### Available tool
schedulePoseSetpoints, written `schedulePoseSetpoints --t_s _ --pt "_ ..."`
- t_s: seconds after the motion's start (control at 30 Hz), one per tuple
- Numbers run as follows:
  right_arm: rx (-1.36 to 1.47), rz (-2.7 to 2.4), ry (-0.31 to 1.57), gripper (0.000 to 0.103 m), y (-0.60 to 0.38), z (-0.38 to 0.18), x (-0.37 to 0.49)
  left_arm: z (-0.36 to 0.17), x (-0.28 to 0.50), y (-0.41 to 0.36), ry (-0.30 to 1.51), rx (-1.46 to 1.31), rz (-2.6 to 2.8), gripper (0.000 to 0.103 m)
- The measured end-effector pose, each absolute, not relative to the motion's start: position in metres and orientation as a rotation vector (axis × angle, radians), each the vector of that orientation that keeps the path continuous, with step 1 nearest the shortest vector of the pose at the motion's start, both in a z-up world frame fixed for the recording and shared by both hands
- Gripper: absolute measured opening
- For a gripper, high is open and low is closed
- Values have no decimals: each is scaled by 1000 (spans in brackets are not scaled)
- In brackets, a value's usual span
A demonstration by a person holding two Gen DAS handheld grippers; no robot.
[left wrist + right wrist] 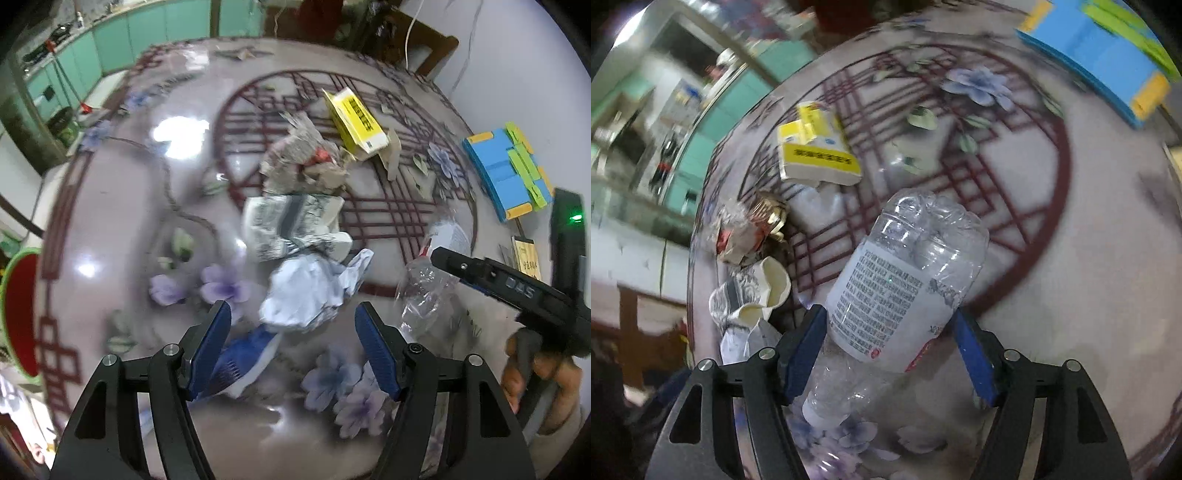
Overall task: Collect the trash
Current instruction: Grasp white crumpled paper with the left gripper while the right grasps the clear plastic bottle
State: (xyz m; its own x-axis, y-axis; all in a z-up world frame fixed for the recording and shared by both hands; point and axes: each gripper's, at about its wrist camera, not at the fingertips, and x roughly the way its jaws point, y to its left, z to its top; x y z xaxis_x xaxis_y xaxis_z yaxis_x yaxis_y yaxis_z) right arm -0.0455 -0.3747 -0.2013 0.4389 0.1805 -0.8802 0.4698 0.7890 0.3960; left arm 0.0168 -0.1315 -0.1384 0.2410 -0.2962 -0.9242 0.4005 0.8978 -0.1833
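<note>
From the left wrist, the left gripper (pixel 293 325) hangs spread and empty over a crumpled white paper (pixel 310 291), with a blue-and-white wrapper (pixel 243 360) under its left finger. Newspaper wads (pixel 295 225) and a yellow box (pixel 356 122) still litter the table (pixel 110 229).

From the right wrist, the right gripper (pixel 890 347) straddles a clear plastic bottle (pixel 905 280); whether the pads press on it I cannot tell. Collecting looks barely started.

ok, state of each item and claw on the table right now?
plastic bottle: empty, lying down, between right claw pads
yellow box: flap open
paper cup: crushed
white paper: crumpled
left claw: open, empty
right claw: open
</note>
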Motion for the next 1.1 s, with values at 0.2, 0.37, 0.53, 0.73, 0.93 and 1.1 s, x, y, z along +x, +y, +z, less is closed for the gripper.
schedulePoseSetpoints --t_s 0.2,0.37,0.53,0.73,0.93,1.1 --pt "539 -181 1070 63 -374 -176 -46 -170 32 -147 1320 49 -474 69" --pt "491 -171 1053 62 -374 -159 -47 -185 35 -139 1348 -55 -455 45" --pt "482 -156 1043 61 -370 -148 -43 -170 32 -124 1326 -67 -458 38" --pt "432 -115 1022 44 -352 -134 -35 -138 22 -99 1267 -91 -412 38" --pt "412 -60 1008 20 -333 -128 -23 -105 14 -80 1164 -85 -376 38" --pt "429 -64 1008 11 -331 -134 -19 -90 10 -67 1122 -85 -361 39"
